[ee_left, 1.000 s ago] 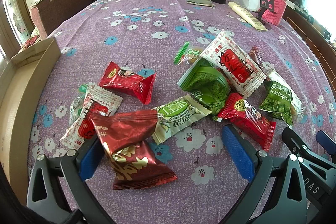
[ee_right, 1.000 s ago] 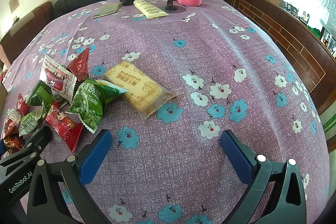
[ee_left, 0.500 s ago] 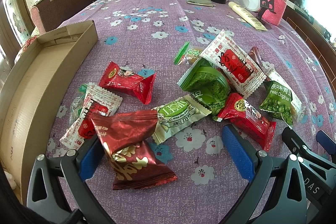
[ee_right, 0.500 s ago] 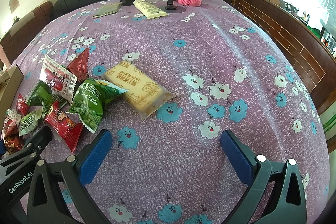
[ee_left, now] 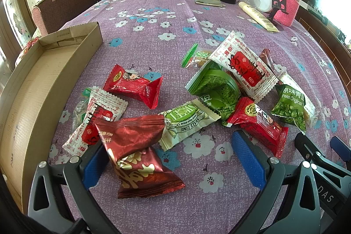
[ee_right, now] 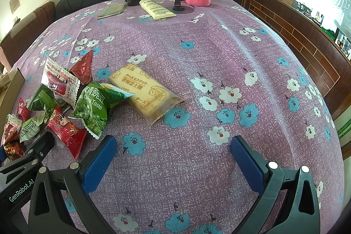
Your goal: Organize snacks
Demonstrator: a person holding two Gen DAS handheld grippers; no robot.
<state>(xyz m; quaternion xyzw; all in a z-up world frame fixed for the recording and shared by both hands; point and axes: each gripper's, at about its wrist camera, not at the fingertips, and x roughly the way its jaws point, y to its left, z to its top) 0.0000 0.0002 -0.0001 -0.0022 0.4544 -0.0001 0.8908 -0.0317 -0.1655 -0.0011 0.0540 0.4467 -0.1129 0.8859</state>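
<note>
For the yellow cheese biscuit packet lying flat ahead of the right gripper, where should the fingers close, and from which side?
Probably across the narrow width of the yellow cheese biscuit packet, near its middle, coming down from above. It lies flat and diagonal on the purple floral tablecloth, so the open right gripper would need to turn to span the long edges. Its left end touches the green pea bag; the right end is free.

Cheese biscuit pack (ee_right: pixel 144 91) beside pea bag (ee_right: pixel 96 105)
</note>
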